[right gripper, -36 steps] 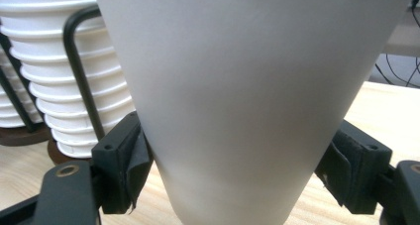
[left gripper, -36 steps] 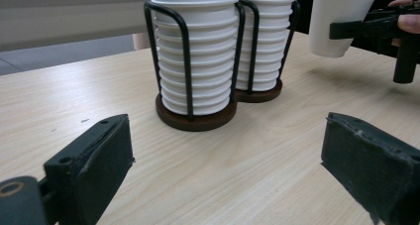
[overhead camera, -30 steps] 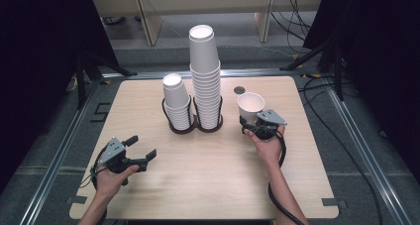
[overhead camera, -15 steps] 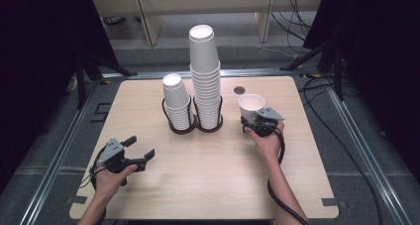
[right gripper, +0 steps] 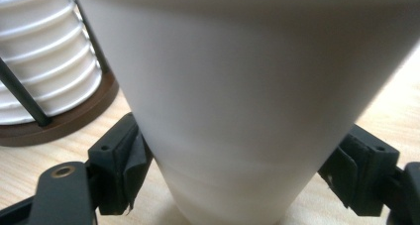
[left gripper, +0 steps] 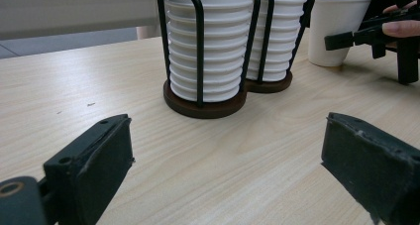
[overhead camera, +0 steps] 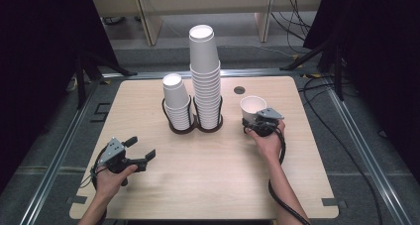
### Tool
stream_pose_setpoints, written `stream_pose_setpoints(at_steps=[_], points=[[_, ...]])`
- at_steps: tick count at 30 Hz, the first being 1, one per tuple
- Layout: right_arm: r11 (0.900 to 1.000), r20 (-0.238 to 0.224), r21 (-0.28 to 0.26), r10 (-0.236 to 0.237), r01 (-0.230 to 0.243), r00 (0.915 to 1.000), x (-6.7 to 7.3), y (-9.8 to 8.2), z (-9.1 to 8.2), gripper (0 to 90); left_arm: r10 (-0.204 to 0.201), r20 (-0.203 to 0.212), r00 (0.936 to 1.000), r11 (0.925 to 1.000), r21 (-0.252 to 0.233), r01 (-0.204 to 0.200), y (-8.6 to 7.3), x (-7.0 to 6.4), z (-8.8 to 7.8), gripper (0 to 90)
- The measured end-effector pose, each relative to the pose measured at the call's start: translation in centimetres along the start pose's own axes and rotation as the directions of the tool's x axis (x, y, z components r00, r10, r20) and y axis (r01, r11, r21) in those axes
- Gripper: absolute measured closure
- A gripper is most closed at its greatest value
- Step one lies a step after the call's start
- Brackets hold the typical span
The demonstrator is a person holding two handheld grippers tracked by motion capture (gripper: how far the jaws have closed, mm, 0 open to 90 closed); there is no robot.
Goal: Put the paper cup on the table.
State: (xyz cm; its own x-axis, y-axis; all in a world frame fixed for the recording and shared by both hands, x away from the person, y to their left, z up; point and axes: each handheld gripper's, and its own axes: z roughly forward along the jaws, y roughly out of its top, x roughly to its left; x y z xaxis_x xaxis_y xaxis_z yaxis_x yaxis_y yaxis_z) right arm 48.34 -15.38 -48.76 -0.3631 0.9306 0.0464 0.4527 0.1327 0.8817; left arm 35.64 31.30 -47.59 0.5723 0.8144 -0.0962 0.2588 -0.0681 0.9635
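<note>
Lab: railed floor [overhead camera: 59, 150], trailing cables [overhead camera: 297, 7]

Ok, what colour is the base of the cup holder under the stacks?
Dark brown, with black wire uprights; the cup holder shows best in the left gripper view.

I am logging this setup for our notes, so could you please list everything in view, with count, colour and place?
Single paper cup: one, white, upright on the table right of the holder, between the right gripper's jaws.
Tall cup stack: one, white, in the holder's right ring.
Short cup stack: one, white, in the holder's left ring.
Cup holder: one, black wire on brown bases, table centre.
Hole: one, dark, round, in the tabletop behind the single cup.
Table: one, light wood.
Left gripper: one, black, near left, jaws wide apart, nothing between them.
Right gripper: one, black; its jaws have just been opening around the single cup.
</note>
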Motion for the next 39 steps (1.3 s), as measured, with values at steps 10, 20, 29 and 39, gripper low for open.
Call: stream_pose_setpoints(at_steps=[10,20,29,39], points=[[0.999,-0.019,0.019,-0.036,0.036,0.9992,-0.5,-0.4,-0.7,14.4,0.002,-0.013,0.9999,0.9998,0.019,-0.001,-0.2,0.2,-0.1,5.3],[0.999,-0.014,0.03,0.013,-0.012,0.9998,-0.3,-1.7,-4.1,14.5,-0.007,-0.038,0.9993,0.9998,0.019,0.007,-0.5,0.8,-0.4,5.2],[1.0,-0.036,-0.015,-0.005,0.005,0.9993,-0.4,-3.5,-8.7,14.7,-0.017,-0.052,0.9985,0.9998,0.014,0.017,-1.0,1.2,-0.5,5.2],[0.994,-0.046,-0.102,0.027,-0.032,0.9986,-0.6,-5.5,-13.3,16.8,-0.024,-0.091,0.9955,0.9995,0.016,0.026,-1.4,1.7,-1.1,5.2]])
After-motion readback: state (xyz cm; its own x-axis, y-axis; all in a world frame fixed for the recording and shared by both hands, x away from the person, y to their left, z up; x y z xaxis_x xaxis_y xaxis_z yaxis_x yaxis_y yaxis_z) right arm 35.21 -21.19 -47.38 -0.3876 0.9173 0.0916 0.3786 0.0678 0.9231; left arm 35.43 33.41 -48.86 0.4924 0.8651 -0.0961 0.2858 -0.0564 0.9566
